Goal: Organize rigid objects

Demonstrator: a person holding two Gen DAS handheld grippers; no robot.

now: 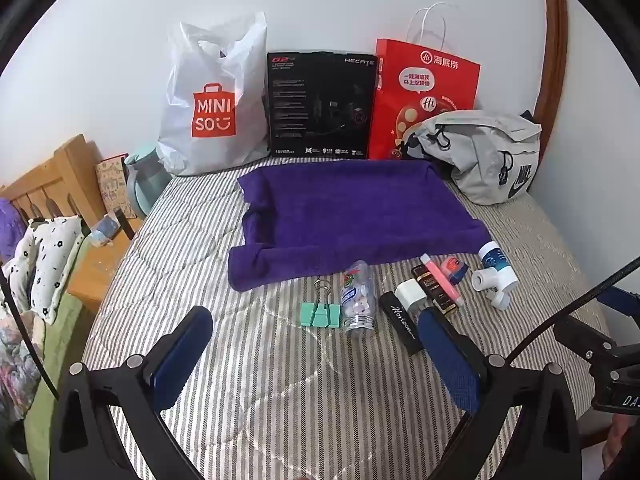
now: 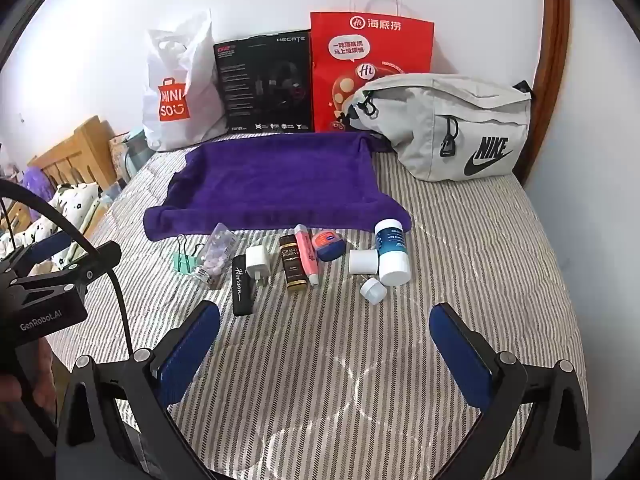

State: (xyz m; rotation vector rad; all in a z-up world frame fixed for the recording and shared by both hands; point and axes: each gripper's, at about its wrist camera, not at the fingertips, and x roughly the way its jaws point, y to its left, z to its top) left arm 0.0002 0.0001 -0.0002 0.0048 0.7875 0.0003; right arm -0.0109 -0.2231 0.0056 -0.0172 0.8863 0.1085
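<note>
Both tools hang wide apart and empty over the striped bed (image 2: pixel 460 216), the left tool (image 1: pixel 316 356) short of the mint binder clip (image 1: pixel 320 314), the right tool (image 2: pixel 324 344) short of the white bottle (image 2: pixel 392 252). The small things lie in a row along the purple towel (image 2: pixel 272 176) (its far edge tucks behind the grey pouch (image 2: pixel 452 132)). The black Horizon case (image 1: pixel 402 322) is partly covered by the left tool's pad in its own view.

Your left fingers (image 1: pixel 444 344) hide pt of the Horizon box (image 1: pixel 402 322); red bag (image 2: pixel 370 76) bottom sits behind grey pouch (image 2: pixel 444 136); box print too sm to read.
</note>
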